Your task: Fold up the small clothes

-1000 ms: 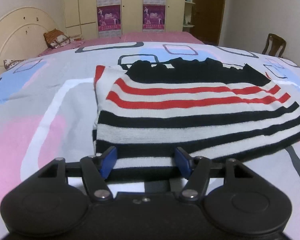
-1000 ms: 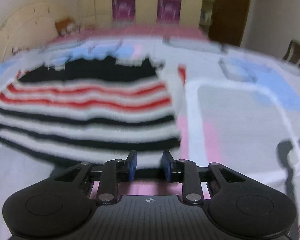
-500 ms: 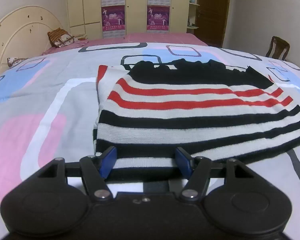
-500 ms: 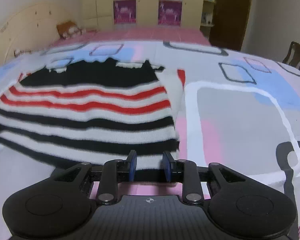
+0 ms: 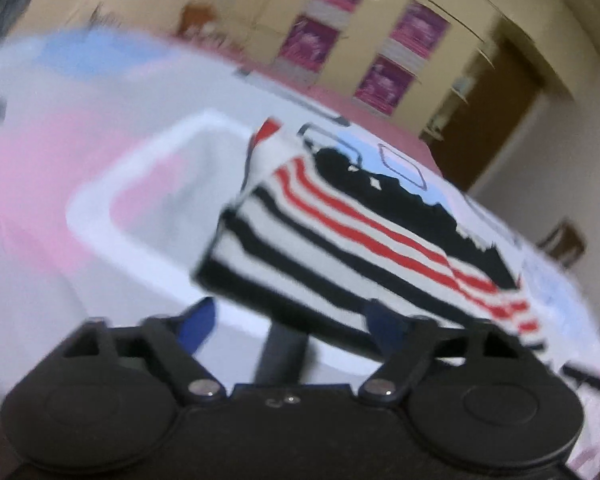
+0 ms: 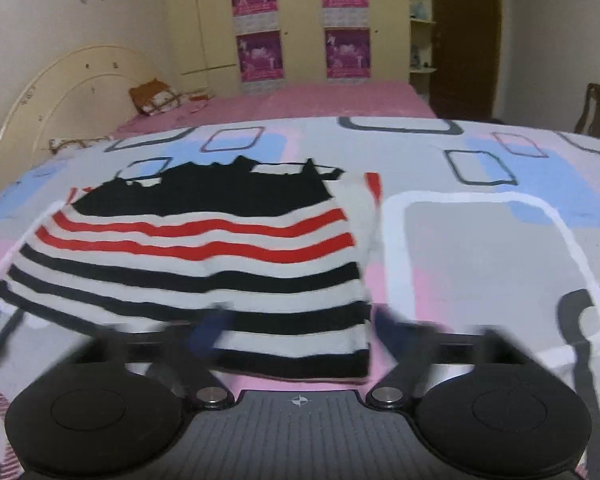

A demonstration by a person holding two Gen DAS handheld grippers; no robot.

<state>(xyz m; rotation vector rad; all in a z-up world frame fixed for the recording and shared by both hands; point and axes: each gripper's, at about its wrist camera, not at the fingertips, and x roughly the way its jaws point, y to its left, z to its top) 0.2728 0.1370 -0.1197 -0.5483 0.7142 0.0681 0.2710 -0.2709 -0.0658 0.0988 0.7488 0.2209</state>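
A striped knit garment (image 6: 204, 272), white with black and red stripes and a black top part, lies flat on the bed; it also shows in the left wrist view (image 5: 360, 248). My left gripper (image 5: 290, 320) is open, tilted, at the garment's near left corner. My right gripper (image 6: 300, 328) is open with its blue pads either side of the garment's near right corner, the hem between them. Both grippers are motion-blurred.
The bedspread (image 6: 480, 248) is grey with pink, blue and white rectangles. A cream headboard (image 6: 60, 92) and pillow (image 6: 156, 96) lie at the far left. Wardrobes with posters (image 6: 260, 24) stand behind. A wooden chair (image 6: 596, 116) stands at the right.
My right gripper's jaws have opened wide from a narrow gap. My left gripper has rolled and swung, so its view is now tilted. The garment lies where it was.
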